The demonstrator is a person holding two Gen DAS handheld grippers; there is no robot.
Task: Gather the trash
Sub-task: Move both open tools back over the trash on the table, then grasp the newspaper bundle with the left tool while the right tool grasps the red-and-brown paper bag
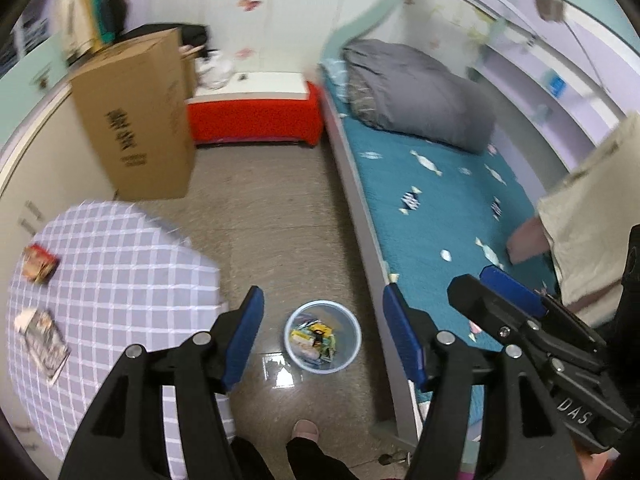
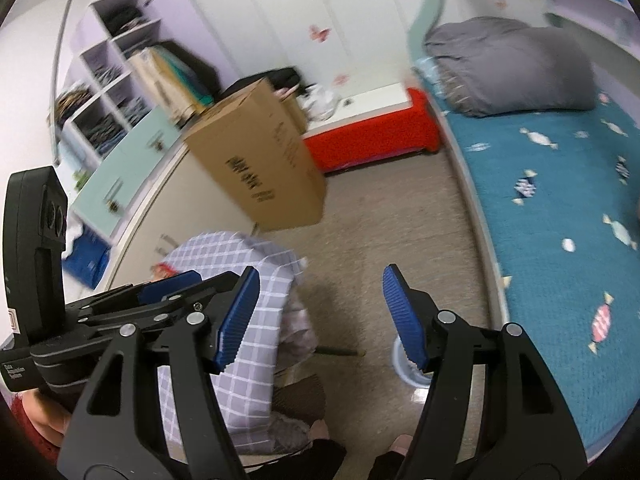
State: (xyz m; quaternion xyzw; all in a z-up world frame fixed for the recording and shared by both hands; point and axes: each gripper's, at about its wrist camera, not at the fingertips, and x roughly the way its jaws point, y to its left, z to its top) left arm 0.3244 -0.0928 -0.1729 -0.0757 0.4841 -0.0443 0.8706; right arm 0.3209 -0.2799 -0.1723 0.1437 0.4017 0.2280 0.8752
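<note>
Below, a small round pale-blue plastic bin (image 1: 322, 336) holding colourful wrappers stands on the speckled floor between the checked-cloth round table (image 1: 120, 280) and the teal bed (image 1: 440, 208). Your left gripper (image 1: 323, 338) and right gripper (image 2: 316, 316) both hang released, jaws apart, grasping nothing, while two wrappers (image 1: 40, 264) lie on the tablecloth.

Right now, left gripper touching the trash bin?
Apart. The left wrist view shows the left gripper open and empty, with the trash bin well below on the floor, framed between the blue fingers.
</note>
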